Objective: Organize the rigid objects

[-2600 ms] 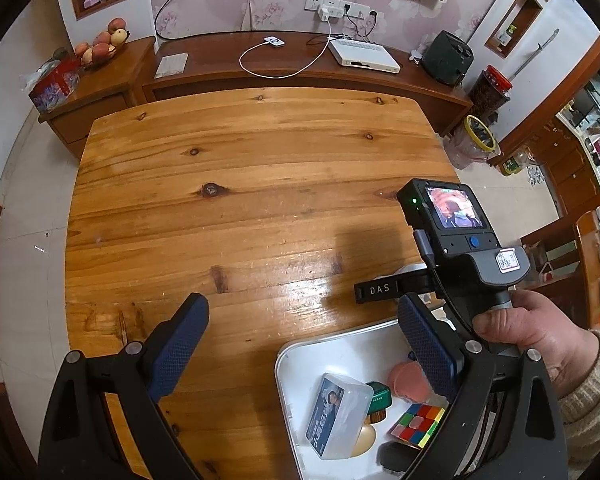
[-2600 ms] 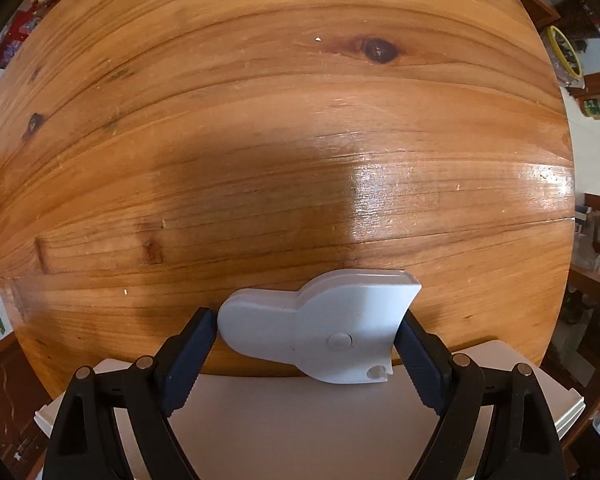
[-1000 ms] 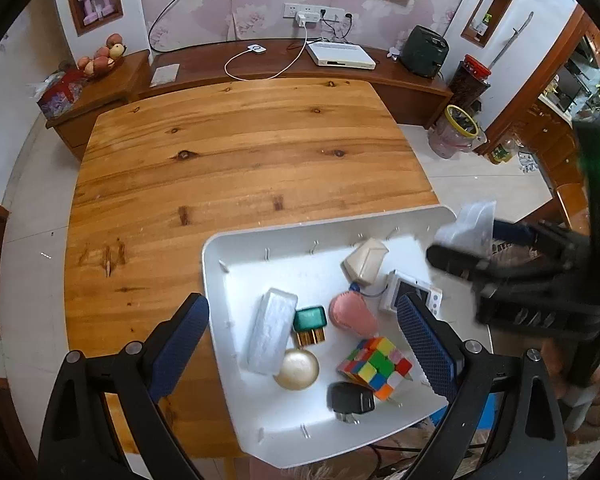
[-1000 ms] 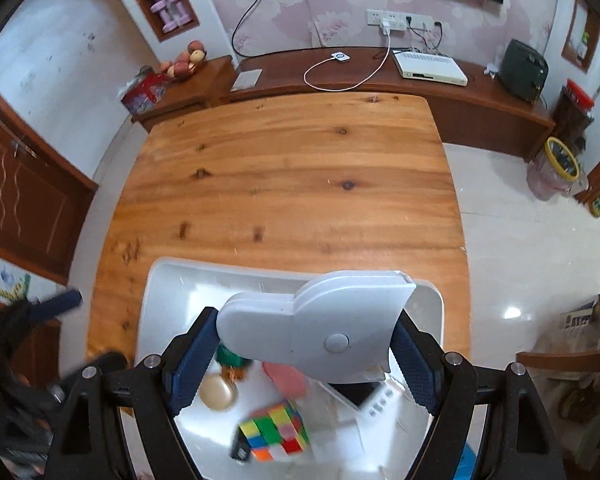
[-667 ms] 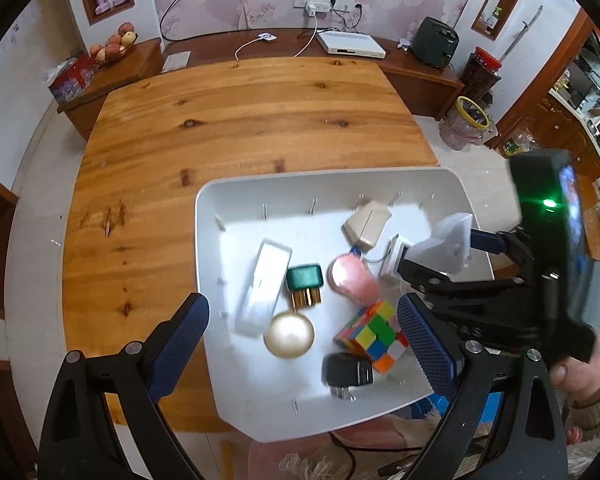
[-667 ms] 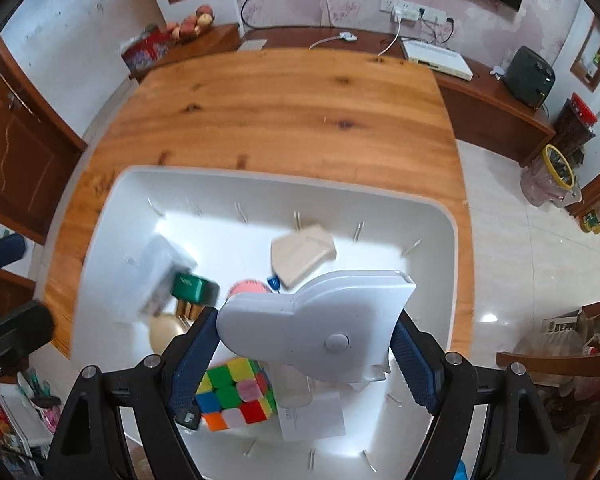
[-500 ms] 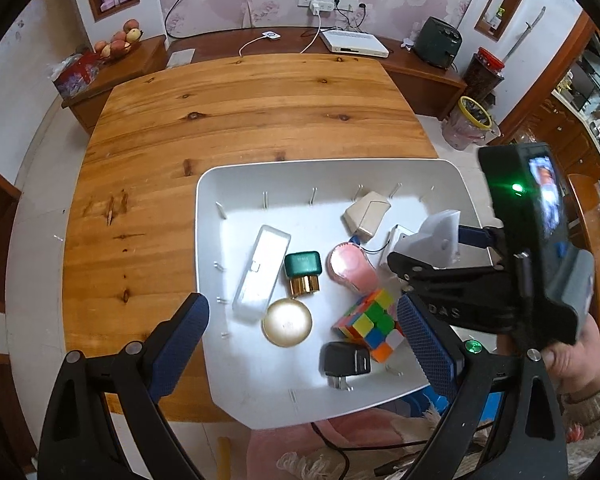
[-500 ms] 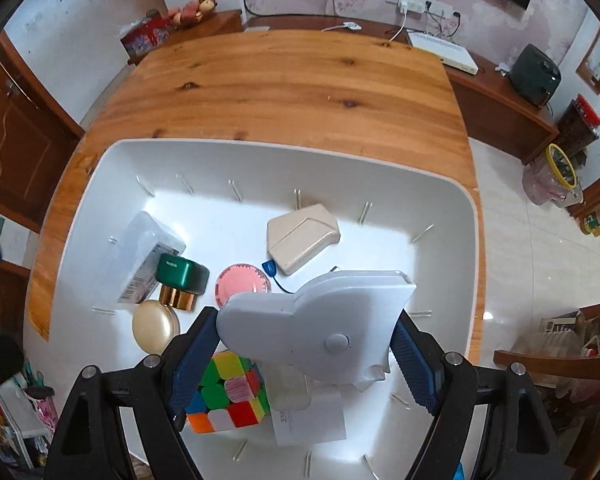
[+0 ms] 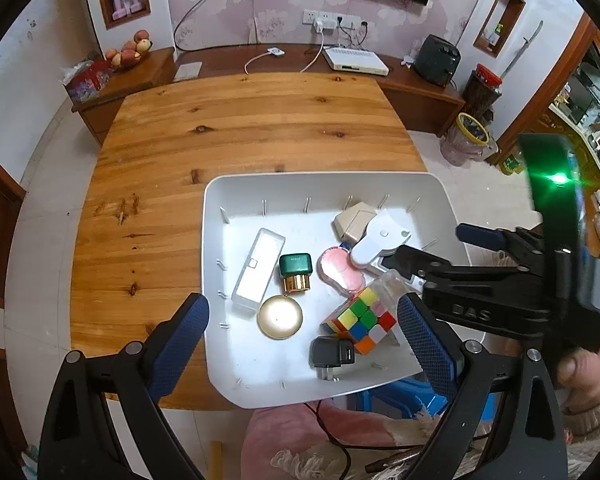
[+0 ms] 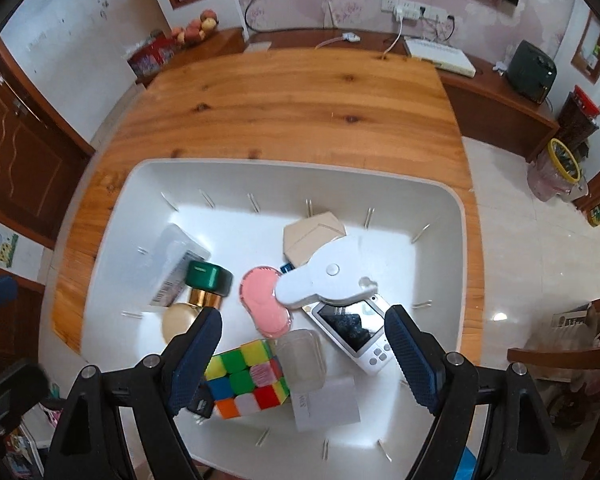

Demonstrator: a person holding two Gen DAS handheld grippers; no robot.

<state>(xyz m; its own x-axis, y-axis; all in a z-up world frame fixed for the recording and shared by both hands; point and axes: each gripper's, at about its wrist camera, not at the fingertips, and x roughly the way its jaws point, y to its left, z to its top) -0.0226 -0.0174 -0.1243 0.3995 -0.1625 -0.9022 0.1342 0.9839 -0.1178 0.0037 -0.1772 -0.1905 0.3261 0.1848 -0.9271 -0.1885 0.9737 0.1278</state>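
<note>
The white gadget (image 10: pixel 332 276) lies loose in the white tray (image 10: pixel 456 216), near the tray's middle, its narrow end over the pink oval piece (image 10: pixel 262 306) and its broad end over the white handheld device (image 10: pixel 356 330). Just behind the gadget sits a beige box (image 10: pixel 312 236). The right gripper (image 10: pixel 304 354) hangs above the tray, jaws spread wide with nothing between the pads; the gadget sits beyond the tips, clear of both fingers.

Left of the gadget there's a green-capped bottle (image 10: pixel 206 284) with a gold neck, and left of that a clear plastic case (image 10: pixel 172 266). A round gold disc (image 9: pixel 280 317) lies nearer than the bottle. The puzzle cube (image 10: pixel 248 378) sits on the near side of the gadget, beside a small clear box (image 10: pixel 302 358) and a white card (image 10: pixel 326 406). A black plug adapter (image 9: pixel 332 354) rests just beside the cube.

The left gripper (image 9: pixel 302 342) is over the tray's near left corner, jaws also wide apart and empty. A hand (image 9: pixel 584 380) in a knit sleeve grips the right tool's handle. The tray sits on the near right part of the wooden table (image 9: pixel 228 128).
</note>
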